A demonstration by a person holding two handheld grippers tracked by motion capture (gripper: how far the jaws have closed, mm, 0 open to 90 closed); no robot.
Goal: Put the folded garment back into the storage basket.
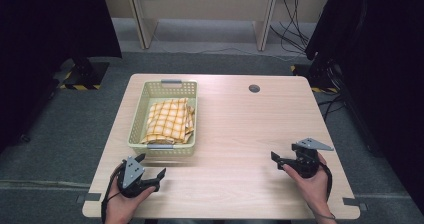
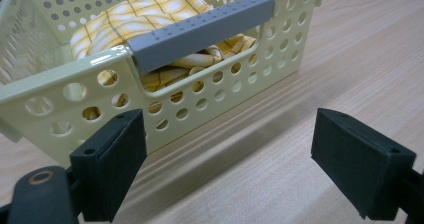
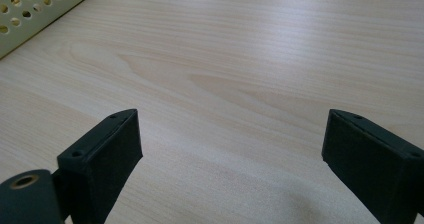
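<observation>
Nearest the person, the left gripper (image 1: 151, 167) sits just short of the basket (image 1: 136, 118) on the bench (image 1: 240, 129), fingers (image 2: 112, 159) spread wide and holding nothing. Well to the right of the basket, the right gripper (image 1: 278, 160) hovers over bare wood, its fingers (image 3: 102, 156) equally wide and empty. The pale perforated basket holds a folded yellow checked cloth (image 1: 170, 120) under its grey handle (image 2: 200, 29). Beyond the basket's far rim lies the bench's back edge; open bench stretches right of it.
</observation>
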